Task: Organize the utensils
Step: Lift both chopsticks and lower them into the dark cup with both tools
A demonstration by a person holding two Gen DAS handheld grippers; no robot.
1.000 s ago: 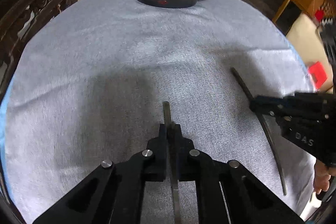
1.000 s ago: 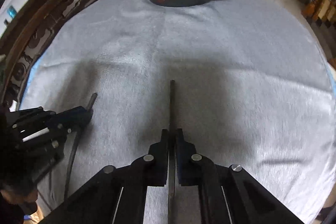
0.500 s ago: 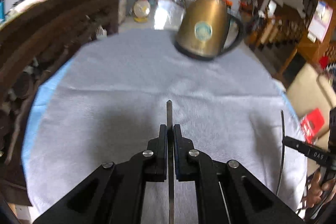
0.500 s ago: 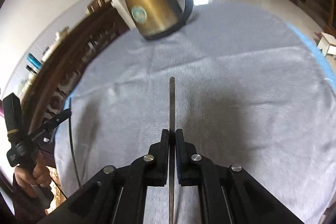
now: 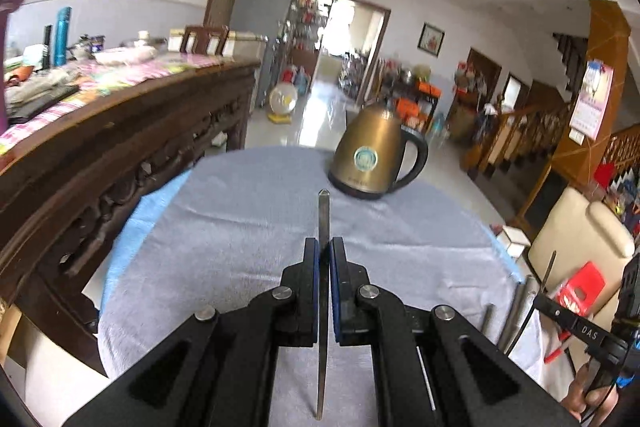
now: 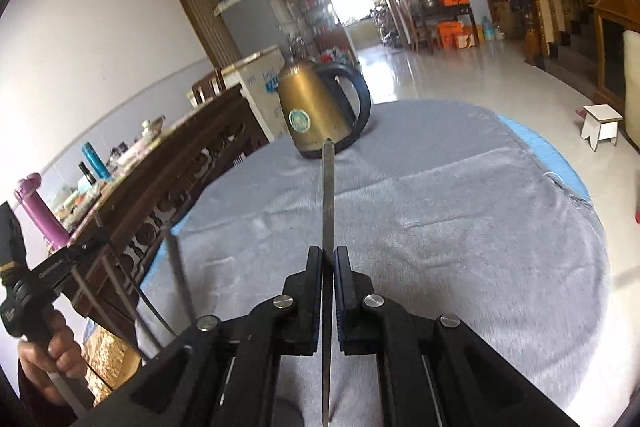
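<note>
My left gripper (image 5: 324,241) is shut on a thin metal utensil (image 5: 323,215), seen edge-on, its handle end pointing forward above the grey tablecloth (image 5: 224,239). My right gripper (image 6: 328,250) is shut on a second thin metal utensil (image 6: 328,195), also edge-on and held above the cloth (image 6: 460,227). Each gripper shows in the other's view: the right gripper (image 5: 576,323) at the far right with its utensil, the left gripper (image 6: 60,261) at the far left. Which kind of utensil each one is cannot be told.
A gold electric kettle (image 5: 370,157) stands at the far side of the round table and shows in the right wrist view (image 6: 316,111). A carved dark wooden sideboard (image 5: 100,147) runs along the left. A cream chair (image 5: 580,239) and red stool (image 5: 580,291) stand to the right.
Both grippers have lifted and tilted up from the cloth, each carrying its utensil. The views now take in the room, and the kettle looks farther off.
</note>
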